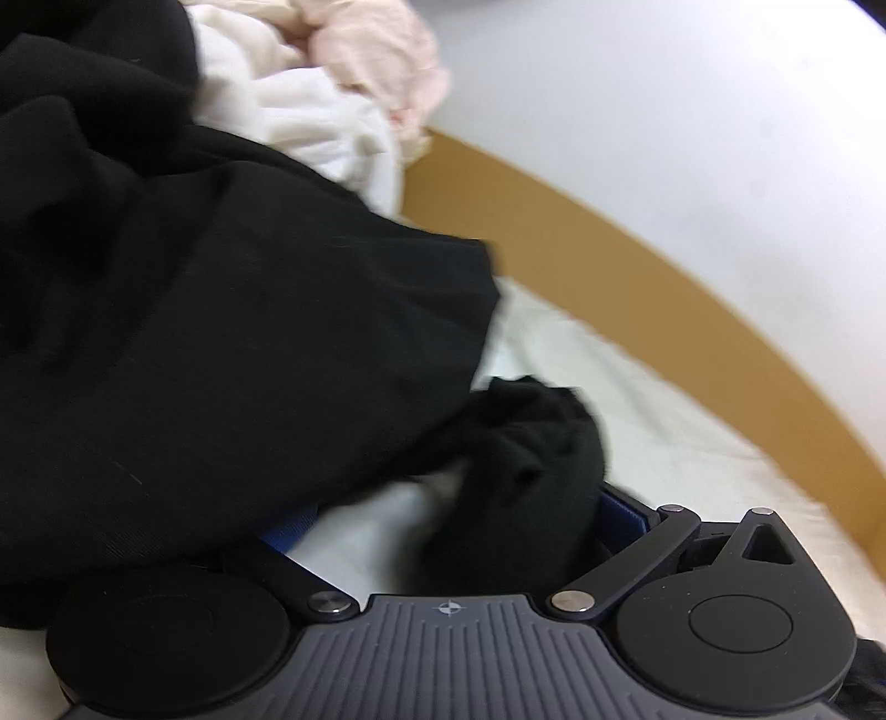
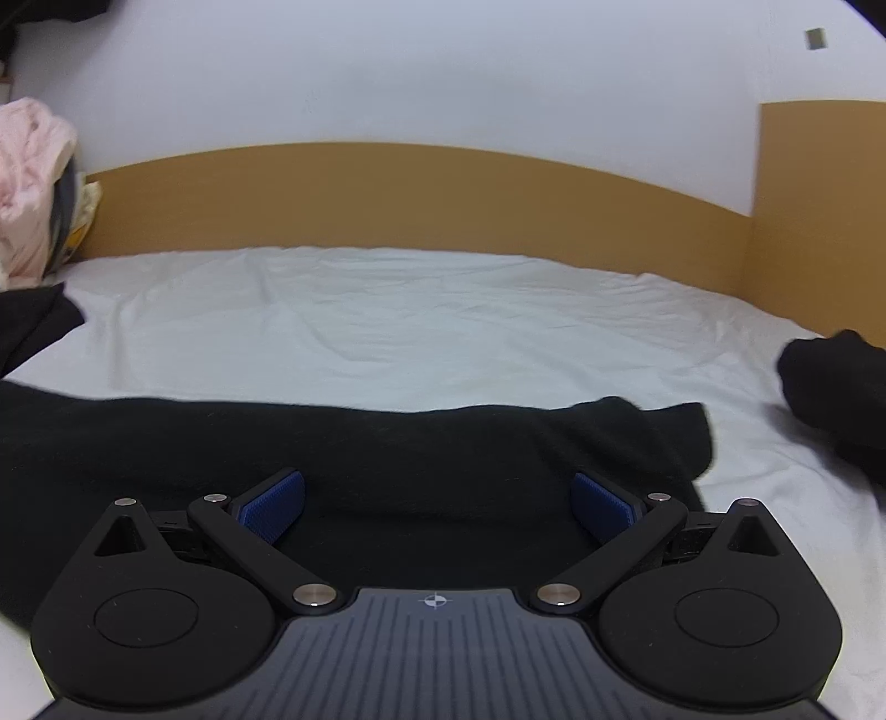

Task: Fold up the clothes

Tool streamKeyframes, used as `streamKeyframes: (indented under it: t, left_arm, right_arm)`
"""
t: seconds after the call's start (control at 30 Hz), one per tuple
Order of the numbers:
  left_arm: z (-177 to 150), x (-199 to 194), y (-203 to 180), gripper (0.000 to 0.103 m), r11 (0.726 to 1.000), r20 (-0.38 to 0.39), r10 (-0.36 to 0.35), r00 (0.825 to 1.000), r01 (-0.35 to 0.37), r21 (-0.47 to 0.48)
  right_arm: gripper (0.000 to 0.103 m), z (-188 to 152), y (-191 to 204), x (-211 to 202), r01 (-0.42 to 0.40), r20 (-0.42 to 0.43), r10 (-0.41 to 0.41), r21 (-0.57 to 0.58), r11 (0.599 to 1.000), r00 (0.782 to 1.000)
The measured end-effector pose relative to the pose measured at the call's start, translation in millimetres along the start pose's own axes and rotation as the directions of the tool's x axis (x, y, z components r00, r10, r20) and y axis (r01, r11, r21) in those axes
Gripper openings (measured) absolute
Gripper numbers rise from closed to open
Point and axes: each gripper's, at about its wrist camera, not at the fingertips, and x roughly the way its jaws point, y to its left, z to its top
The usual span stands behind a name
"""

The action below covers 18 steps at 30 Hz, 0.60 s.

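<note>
In the left wrist view a big black garment fills the left side, lying over the white bed sheet. A bunched end of black cloth sits between the wide-spread jaws of my left gripper, and the pads do not press on it. The left blue pad is half hidden under the garment. In the right wrist view a black garment lies stretched out flat across the sheet. My right gripper hovers open just over its near edge, nothing pinched.
A heap of white clothes and pink clothes lies behind the black garment; the pink clothes also show at far left. A wooden bed frame borders the sheet under a white wall. Another black piece lies at the right.
</note>
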Motion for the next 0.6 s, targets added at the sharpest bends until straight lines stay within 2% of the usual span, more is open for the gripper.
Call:
streamKeyframes:
  t: [0.13, 0.2, 0.27, 0.33, 0.4, 0.43, 0.5, 0.57, 0.6]
  left_arm:
    - [2, -6, 7, 0.102, 0.999, 0.033, 0.032, 0.999, -0.031, -0.028]
    - [3, -10, 11, 0.102, 0.998, 0.059, 0.048, 0.997, -0.045, -0.051]
    - [3, -22, 13, 0.102, 0.996, 0.113, 0.055, 0.992, -0.047, -0.078]
    - [4, -34, 16, 0.096, 0.993, 0.169, 0.063, 0.984, -0.046, -0.105]
    - [4, -53, 15, 0.098, 0.992, 0.273, 0.042, 0.961, -0.009, -0.122]
    - [2, -55, 10, 0.102, 0.997, 0.284, 0.003, 0.959, 0.019, -0.077]
    - [-2, -57, -2, 0.102, 0.997, 0.29, -0.079, 0.954, 0.075, 0.027]
    - [-7, -60, -14, 0.102, 0.983, 0.288, -0.161, 0.944, 0.129, 0.129]
    - [-10, -56, -22, 0.102, 0.973, 0.25, -0.182, 0.951, 0.138, 0.182]
  right_arm:
    - [0.103, -3, -31, 5, -0.028, -0.034, 0.035, 0.183, 0.983, 0.999]
    - [0.103, -6, -36, 6, -0.032, -0.045, 0.043, 0.214, 0.976, 0.998]
    - [0.103, -7, -32, 3, -0.011, -0.045, 0.02, 0.191, 0.982, 0.999]
    - [0.103, -8, -31, 0, -0.001, -0.044, 0.009, 0.183, 0.983, 0.999]
    - [0.103, -9, -37, -1, -0.02, -0.019, 0.025, 0.234, 0.972, 1.0]
    - [0.103, -10, -41, -2, -0.031, -0.004, 0.033, 0.261, 0.965, 0.999]
    - [0.103, -11, -48, -3, -0.053, 0.025, 0.047, 0.315, 0.948, 0.999]
    - [0.103, -10, -48, -1, -0.061, 0.027, 0.055, 0.327, 0.943, 0.998]
    - [0.103, -11, -47, -3, -0.06, 0.03, 0.053, 0.32, 0.946, 0.998]
